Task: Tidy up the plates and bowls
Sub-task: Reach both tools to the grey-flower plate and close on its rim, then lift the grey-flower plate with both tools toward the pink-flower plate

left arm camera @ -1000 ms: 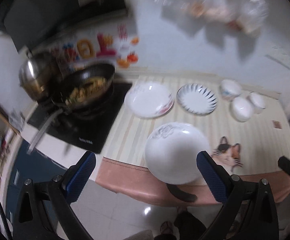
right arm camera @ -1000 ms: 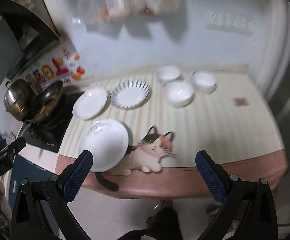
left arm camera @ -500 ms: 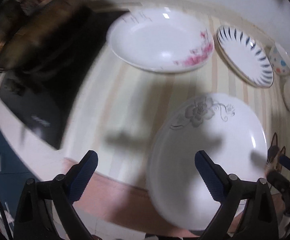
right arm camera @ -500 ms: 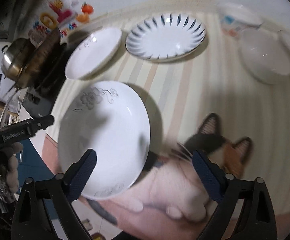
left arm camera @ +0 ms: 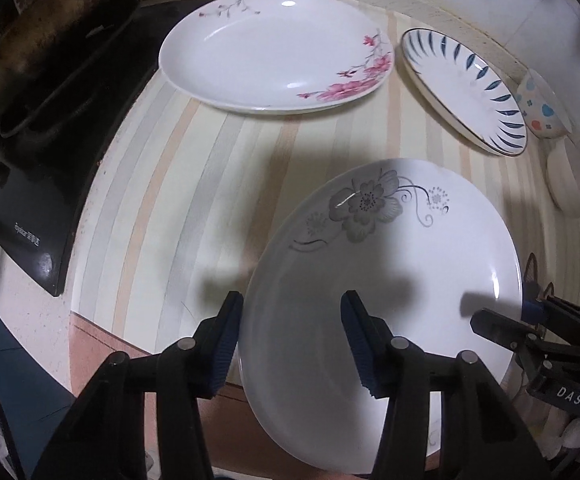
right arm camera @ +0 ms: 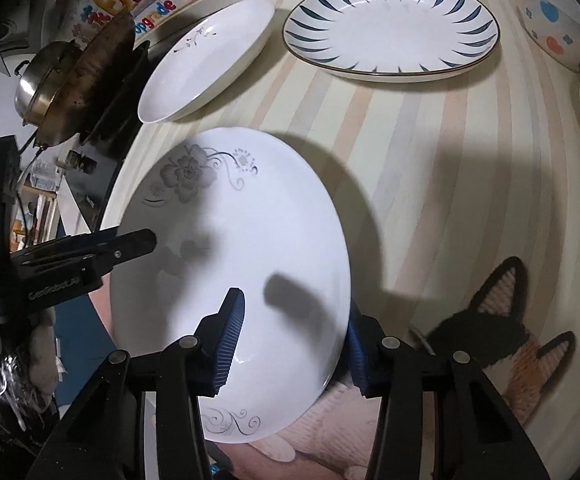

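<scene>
While both straddle the grey-flower plate [right arm camera: 249, 216] rim, left gripper [left arm camera: 292, 340] and right gripper [right arm camera: 296, 340] part-closed, contact unclear, near edge hidden.

Grey-flower plate [left arm camera: 390, 280]: glazed white ceramic, glossy, with light glints toward 3 o'clock on its rim. Pink-blossom plate [left arm camera: 275, 50] and blue-leaf plate [right arm camera: 390, 26]: same smooth, shiny glaze. Dotted bowl [right arm camera: 550, 20]: glazed ceramic, less shine. Striped counter covering [left arm camera: 177, 192]: smooth, low sheen, looks like vinyl. Cooktop [left arm camera: 29, 184]: black glass, highly reflective. Steel pot [right arm camera: 43, 80] at 9 o'clock in the right wrist view: polished metal. Wok [right arm camera: 93, 76]: dark, dull, rough-looking. Left gripper [left arm camera: 292, 338] and right gripper [right arm camera: 294, 340]: matt black plastic arms, ribbed blue pads [right arm camera: 229, 340], bright metal rivets.
</scene>
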The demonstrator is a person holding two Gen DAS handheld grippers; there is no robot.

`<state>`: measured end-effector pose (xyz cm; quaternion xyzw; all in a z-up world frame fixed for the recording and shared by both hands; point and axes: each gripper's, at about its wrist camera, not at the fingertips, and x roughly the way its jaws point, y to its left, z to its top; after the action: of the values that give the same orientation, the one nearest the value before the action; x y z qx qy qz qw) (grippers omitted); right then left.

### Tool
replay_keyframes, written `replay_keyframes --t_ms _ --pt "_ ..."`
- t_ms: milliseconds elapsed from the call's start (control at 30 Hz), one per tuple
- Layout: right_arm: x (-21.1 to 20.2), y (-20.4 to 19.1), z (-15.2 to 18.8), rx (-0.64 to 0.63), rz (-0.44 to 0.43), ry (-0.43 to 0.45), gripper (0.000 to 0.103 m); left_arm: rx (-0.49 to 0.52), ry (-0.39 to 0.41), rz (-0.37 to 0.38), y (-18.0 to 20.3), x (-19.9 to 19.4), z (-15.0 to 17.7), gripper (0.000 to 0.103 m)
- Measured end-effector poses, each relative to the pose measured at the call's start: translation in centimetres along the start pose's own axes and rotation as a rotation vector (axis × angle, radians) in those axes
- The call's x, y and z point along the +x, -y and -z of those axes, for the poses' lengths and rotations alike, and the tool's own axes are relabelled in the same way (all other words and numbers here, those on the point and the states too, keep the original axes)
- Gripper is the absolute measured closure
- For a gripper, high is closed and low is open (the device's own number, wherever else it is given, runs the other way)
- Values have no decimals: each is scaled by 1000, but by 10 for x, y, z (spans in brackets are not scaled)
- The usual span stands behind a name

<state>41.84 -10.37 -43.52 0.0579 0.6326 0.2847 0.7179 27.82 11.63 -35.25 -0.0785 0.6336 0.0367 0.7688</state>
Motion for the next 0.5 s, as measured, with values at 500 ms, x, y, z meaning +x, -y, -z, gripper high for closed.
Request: replay_keyframes --t_ms 500 --pt "-84 59 21 52 39 33 53 87 46 58 89 -40 6 55"
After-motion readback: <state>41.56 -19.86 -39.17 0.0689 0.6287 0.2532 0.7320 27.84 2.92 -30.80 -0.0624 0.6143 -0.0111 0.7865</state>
